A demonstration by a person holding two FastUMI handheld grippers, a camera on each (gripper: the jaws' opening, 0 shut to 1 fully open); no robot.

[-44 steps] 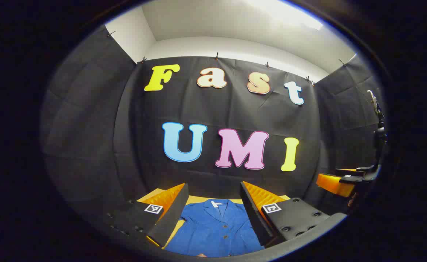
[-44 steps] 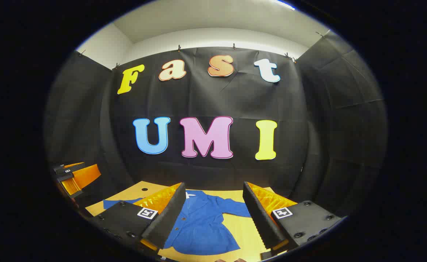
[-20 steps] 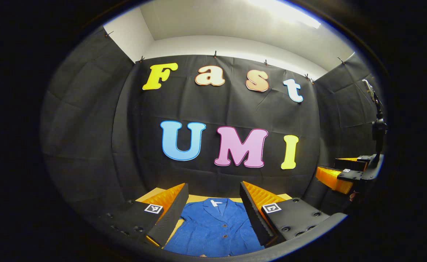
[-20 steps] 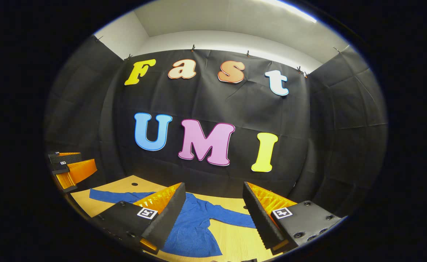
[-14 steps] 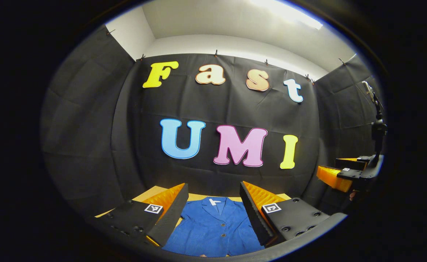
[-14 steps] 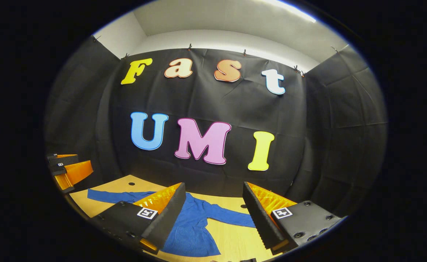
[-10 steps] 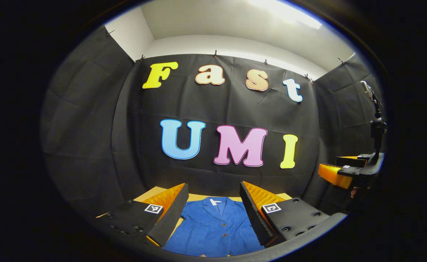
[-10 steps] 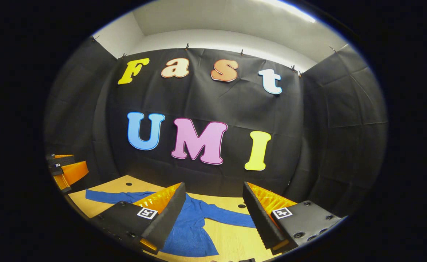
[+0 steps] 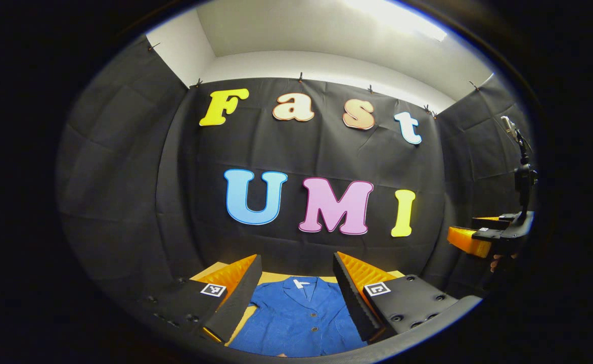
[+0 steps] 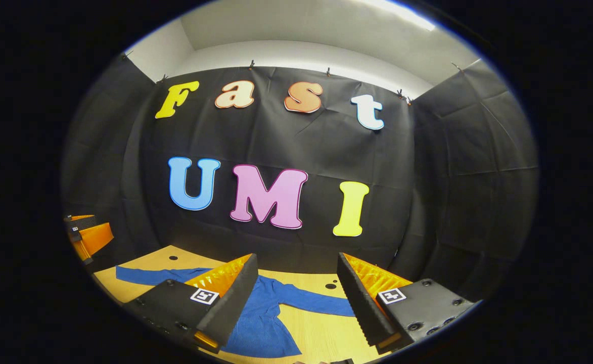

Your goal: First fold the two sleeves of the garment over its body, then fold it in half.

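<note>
**Both grippers up and open, jacket flat and waiting**

Going from left to right across what I see. In the right gripper view, far off at the left edge, my left gripper [image 10: 86, 237] hangs in the air above the near left corner of the table [image 10: 134, 263]. I hold it high so that it casts nothing onto the cloth and can drop onto a sleeve from above. Its jaws stand wide apart with nothing between them, as the left gripper view shows, where the fingers frame the jacket's [image 9: 299, 318] collar and buttons.

Next comes the left sleeve [image 10: 147, 275], stretched straight out along the wooden top, well apart from the body. It lies flat, so its cuff is an easy edge to pinch. The blue jacket sits front up in the middle of the table, buttoned, collar toward the back wall. The right sleeve [image 10: 316, 303] reaches out the other way, between my right fingers in that view.

My right gripper [image 10: 296, 303] is likewise raised and fully open, holding nothing; in the left gripper view it shows at the far right [image 9: 483, 237], level with the other.

I judge no fold is made yet: both sleeves are spread, so the sleeve fold is the step in hand
</note>
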